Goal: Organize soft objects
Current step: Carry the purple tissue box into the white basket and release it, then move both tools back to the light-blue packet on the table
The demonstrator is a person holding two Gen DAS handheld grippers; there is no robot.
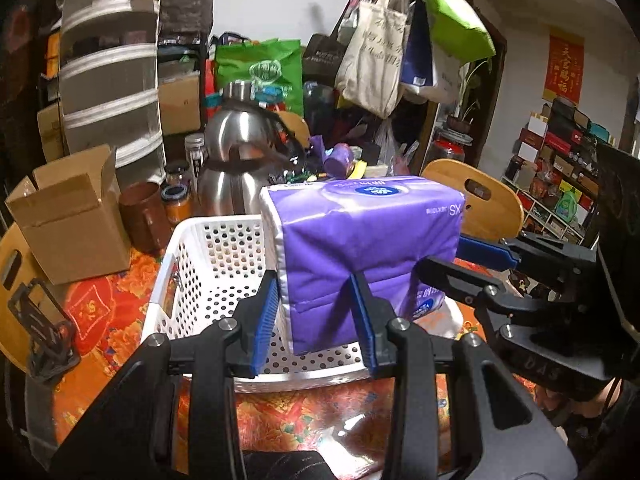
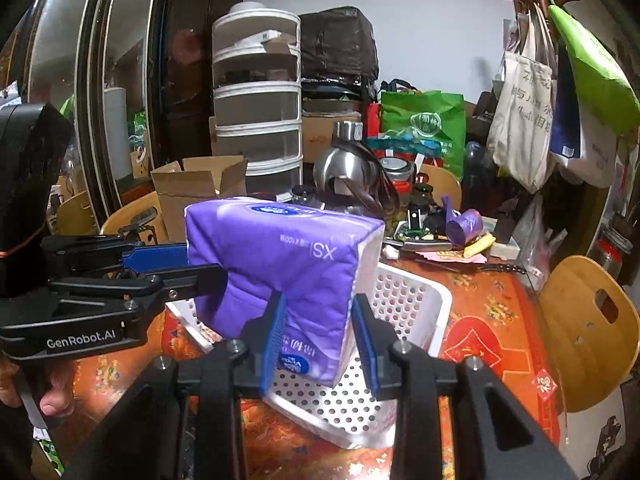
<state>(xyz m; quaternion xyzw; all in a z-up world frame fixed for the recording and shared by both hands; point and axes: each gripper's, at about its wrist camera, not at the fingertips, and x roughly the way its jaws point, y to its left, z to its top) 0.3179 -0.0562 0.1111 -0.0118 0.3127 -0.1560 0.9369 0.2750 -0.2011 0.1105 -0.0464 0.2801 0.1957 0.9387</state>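
Both blue-padded tools have the same load: the left hand-held gripper [image 1: 314, 316] pinches the near lower edge of a purple tissue pack [image 1: 360, 248], and the right hand-held gripper [image 2: 318, 342] is clamped on the pack's other end, coming in from three o'clock in the left view. The pack hangs in the air between them, over the white perforated basket [image 1: 192, 280] on the table [image 1: 104, 312] with its red flowered cloth.

As I judge it, the job is barely begun: as far as its floor shows past the pack, the basket looks empty, so lowering the pack in and letting go is still to come.

Counting left to right: one open cardboard box [image 1: 68, 216] at ten o'clock, one basket, one steel kettle [image 1: 240, 152] at twelve, one tissue pack, two grippers. Whether other soft things wait in the clutter behind, I cannot tell.
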